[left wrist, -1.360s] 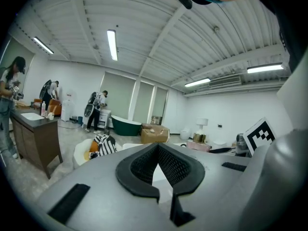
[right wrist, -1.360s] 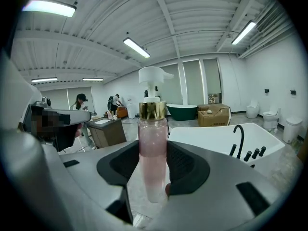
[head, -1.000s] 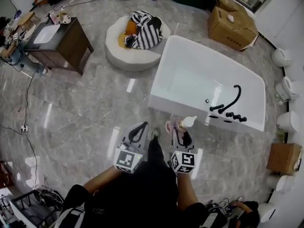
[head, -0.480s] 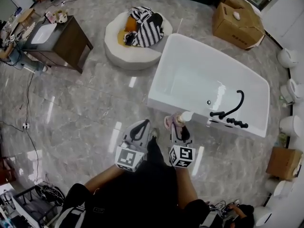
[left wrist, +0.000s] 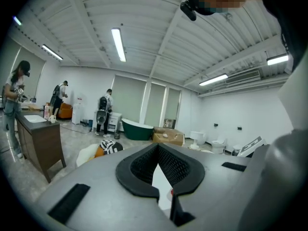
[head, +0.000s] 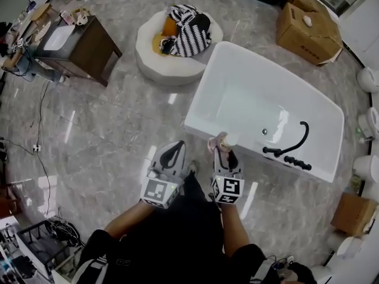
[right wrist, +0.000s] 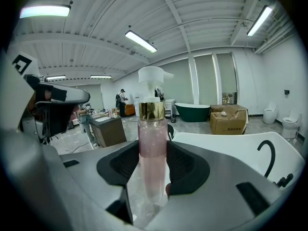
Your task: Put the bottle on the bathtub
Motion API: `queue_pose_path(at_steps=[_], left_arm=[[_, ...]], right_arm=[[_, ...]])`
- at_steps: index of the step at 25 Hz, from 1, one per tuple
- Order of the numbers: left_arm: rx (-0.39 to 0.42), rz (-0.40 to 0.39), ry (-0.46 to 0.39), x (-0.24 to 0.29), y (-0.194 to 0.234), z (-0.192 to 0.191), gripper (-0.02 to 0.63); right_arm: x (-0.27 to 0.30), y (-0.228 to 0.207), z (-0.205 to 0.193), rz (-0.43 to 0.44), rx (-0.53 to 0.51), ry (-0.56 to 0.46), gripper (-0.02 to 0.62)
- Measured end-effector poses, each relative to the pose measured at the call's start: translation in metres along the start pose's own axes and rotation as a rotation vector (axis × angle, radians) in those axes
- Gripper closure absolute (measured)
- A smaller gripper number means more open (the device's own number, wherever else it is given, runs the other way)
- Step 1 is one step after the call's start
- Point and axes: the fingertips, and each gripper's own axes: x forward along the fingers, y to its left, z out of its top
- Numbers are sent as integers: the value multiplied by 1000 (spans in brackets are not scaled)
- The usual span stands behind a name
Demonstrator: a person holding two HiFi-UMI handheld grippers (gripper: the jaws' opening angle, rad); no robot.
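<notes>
- Your right gripper (right wrist: 153,170) is clamped low on the clear body of the bottle (right wrist: 152,138), which stands upright.
- It sits at the near edge of the bathtub (head: 198,122), toward the near-left corner.
- The bottle looks rigid, smooth, probably slippery and top-heavy under the pump, so a low hold suits it.
- Your left gripper (left wrist: 159,174) has its jaws together and holds nothing.

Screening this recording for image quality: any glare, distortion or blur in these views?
Head view: glare streaks the glossy floor, and the edges bend. Right gripper view: fisheye, dark corners, bottle sharp between the jaws. Left gripper view: ceiling lamp blown out, corners dark.
</notes>
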Motion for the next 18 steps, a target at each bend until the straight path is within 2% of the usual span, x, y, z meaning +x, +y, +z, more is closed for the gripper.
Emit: queue_pose_path(at_steps=[5,18], left_arm=[[6,14,-38,13,9,20,591],[-3,-67,5,61,49,19,591]], right_arm=[[19,-5,1,2,25,16,414],[90,-1,-23,-49,23,61,414]])
